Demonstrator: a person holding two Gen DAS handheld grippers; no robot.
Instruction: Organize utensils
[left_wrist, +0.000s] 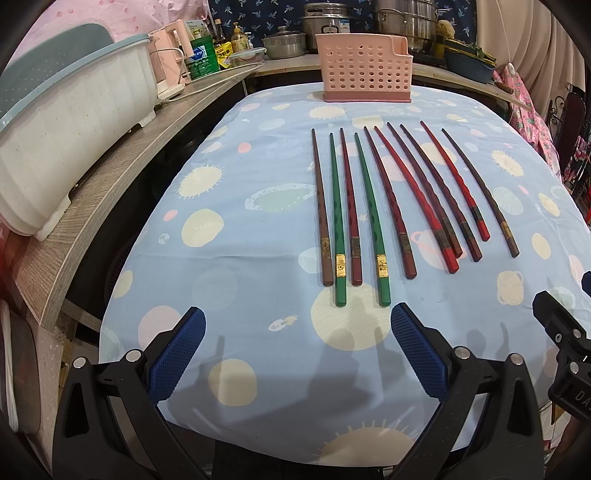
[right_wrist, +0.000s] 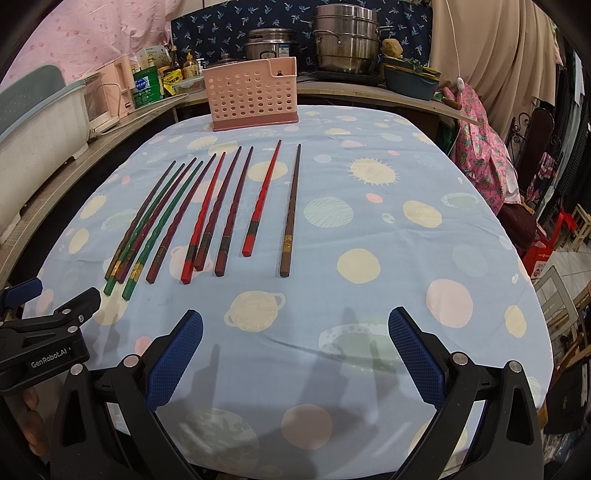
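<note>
Both the left gripper and right gripper hang spread wide and empty near the chopsticks lying in a row before the pink holder, where close neighbours risk getting nudged or pinched together.

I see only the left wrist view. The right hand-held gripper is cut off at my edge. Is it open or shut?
Observer: Open. The right hand-held gripper holds nothing and is above the tablecloth.
Operator: Which chopstick is in front of it?
Observer: The brown chopstick, the rightmost one. Its thick end points almost at the gap between the fingers.
</note>
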